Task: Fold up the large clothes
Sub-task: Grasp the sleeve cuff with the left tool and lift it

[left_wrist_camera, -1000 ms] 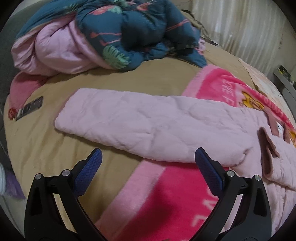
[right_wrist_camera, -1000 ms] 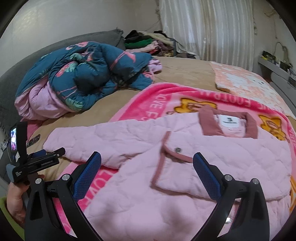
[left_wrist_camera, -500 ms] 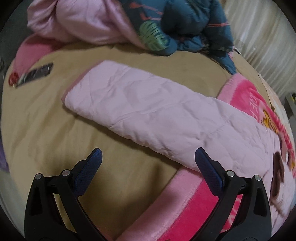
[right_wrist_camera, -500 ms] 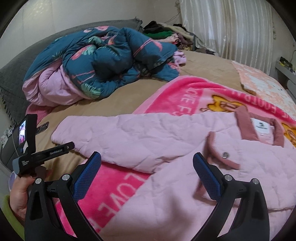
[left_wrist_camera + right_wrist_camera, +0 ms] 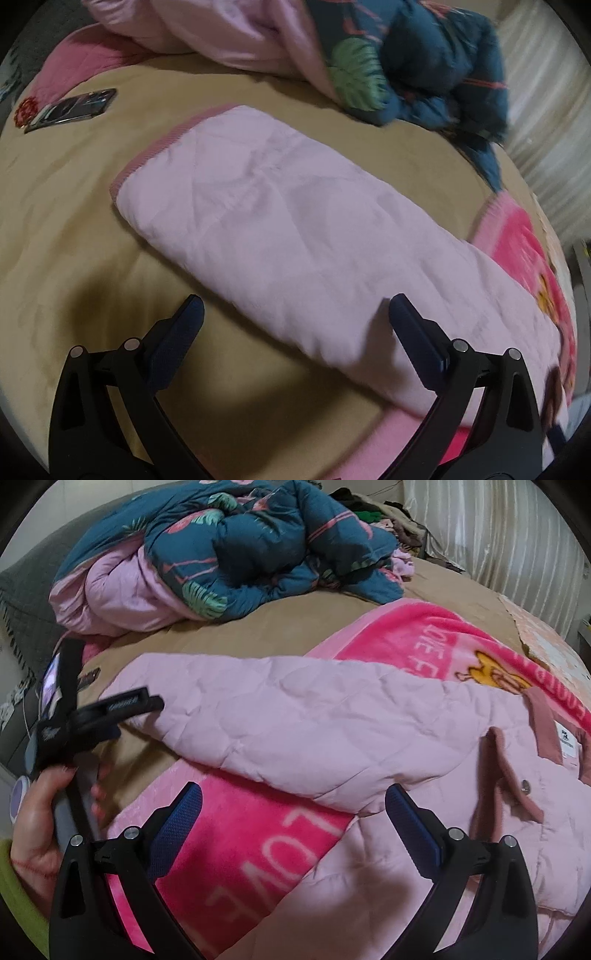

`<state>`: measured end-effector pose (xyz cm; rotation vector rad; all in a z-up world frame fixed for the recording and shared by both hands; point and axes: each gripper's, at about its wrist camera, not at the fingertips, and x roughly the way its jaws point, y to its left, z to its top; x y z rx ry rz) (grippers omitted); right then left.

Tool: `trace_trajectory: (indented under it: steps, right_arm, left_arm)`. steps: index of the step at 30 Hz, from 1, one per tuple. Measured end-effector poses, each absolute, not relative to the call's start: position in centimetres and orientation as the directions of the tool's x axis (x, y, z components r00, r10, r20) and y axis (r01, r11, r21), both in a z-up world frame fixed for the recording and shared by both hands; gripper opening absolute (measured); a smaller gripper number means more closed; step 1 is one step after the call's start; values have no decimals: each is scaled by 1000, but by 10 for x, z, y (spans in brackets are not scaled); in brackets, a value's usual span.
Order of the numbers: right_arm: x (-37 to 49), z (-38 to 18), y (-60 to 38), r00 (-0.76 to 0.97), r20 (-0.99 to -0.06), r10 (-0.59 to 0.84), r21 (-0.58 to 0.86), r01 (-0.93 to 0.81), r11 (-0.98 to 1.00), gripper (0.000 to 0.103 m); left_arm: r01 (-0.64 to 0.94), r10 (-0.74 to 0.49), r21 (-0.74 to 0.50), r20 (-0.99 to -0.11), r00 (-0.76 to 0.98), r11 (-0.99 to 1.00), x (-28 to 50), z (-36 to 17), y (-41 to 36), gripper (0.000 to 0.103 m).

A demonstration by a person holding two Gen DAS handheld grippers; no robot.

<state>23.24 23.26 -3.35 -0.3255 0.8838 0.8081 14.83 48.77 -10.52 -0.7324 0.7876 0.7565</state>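
left tool [image 5: 295,314]: wide open, holding nothing, hanging right at the near edge of the jacket sleeve, one blue pad over bare sheet, the other over the pink fabric. In the right wrist view you can see it from the side at far left, gripped in a bare hand [image 5: 40,812].

right tool [image 5: 293,799]: also spread wide and empty, sitting low over the pink blanket [image 5: 258,834] with the jacket body right in front.

jacket [image 5: 369,738]: big pale pink quilted thing, lying flat on the bed, body to the right on the blanket, collar with a white label toward the right.

sleeve [image 5: 280,236]: stretched out to the left off the blanket onto the tan sheet [image 5: 66,236], ribbed cuff at the far left end.

phone [image 5: 74,109]: dark, flat on the sheet, far left, well apart from the cuff.

duvet [image 5: 229,550]: teal flamingo print with pink lining, bunched in a heap at the far side.

curtain [image 5: 498,535]: pale, pleated, far right behind the bed.
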Motion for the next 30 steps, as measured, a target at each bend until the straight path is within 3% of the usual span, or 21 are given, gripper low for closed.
trace_trajectory:
  steps: [4, 8, 12, 17, 30]
  right_arm:
    - [233, -33, 220, 377, -788, 488, 66, -735, 675, 99]
    - [239, -27, 198, 409, -782, 470, 58, -703, 708, 99]
    - [240, -19, 169, 439, -767, 467, 69, -668, 741, 99]
    - [238, -6, 122, 492, -747, 448, 65, -616, 785, 99]
    - [236, 30, 3, 585, -705, 400, 94, -483, 871, 99]
  left_arm:
    - [-818, 329, -297, -807, 491, 493, 148, -110, 506, 92]
    - [-810, 359, -324, -771, 525, 488, 140, -100, 509, 46]
    - [-770, 383, -349, -713, 588, 533, 134, -72, 502, 19]
    - [-715, 416, -362, -622, 663, 598, 124, -32, 477, 13]
    - [-576, 397, -386, -451, 799, 721, 107, 57, 393, 12]
